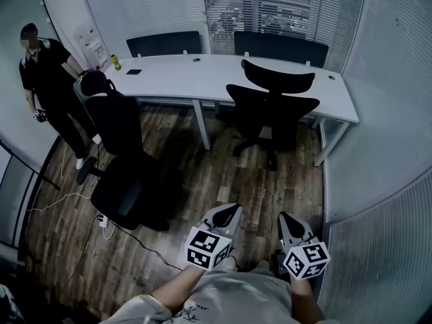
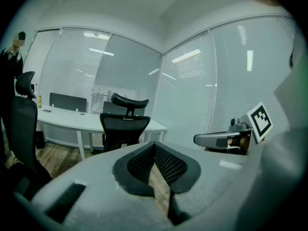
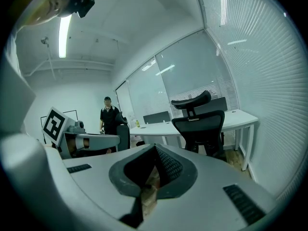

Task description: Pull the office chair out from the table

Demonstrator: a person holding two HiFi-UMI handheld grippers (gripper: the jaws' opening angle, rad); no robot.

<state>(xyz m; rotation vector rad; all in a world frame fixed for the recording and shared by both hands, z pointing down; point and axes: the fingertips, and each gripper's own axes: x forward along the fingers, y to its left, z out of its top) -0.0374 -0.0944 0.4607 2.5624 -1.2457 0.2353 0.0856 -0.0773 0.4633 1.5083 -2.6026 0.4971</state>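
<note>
A black office chair (image 1: 273, 103) with a headrest stands at the right part of the long white table (image 1: 202, 73), its back toward me. The same chair appears ahead in the left gripper view (image 2: 124, 124) and in the right gripper view (image 3: 199, 124). My left gripper (image 1: 233, 209) and right gripper (image 1: 283, 216) are held side by side low in the head view, well short of the chair. Both point toward it. The left gripper (image 2: 154, 143) is shut with nothing in it. So is the right gripper (image 3: 155, 147).
A second black chair (image 1: 115, 154) stands pulled out at the left on the wooden floor. A person in black (image 1: 47, 79) stands by the table's left end. Cables (image 1: 128, 238) lie on the floor. Glass walls with blinds (image 1: 378, 147) close in the right side and the back.
</note>
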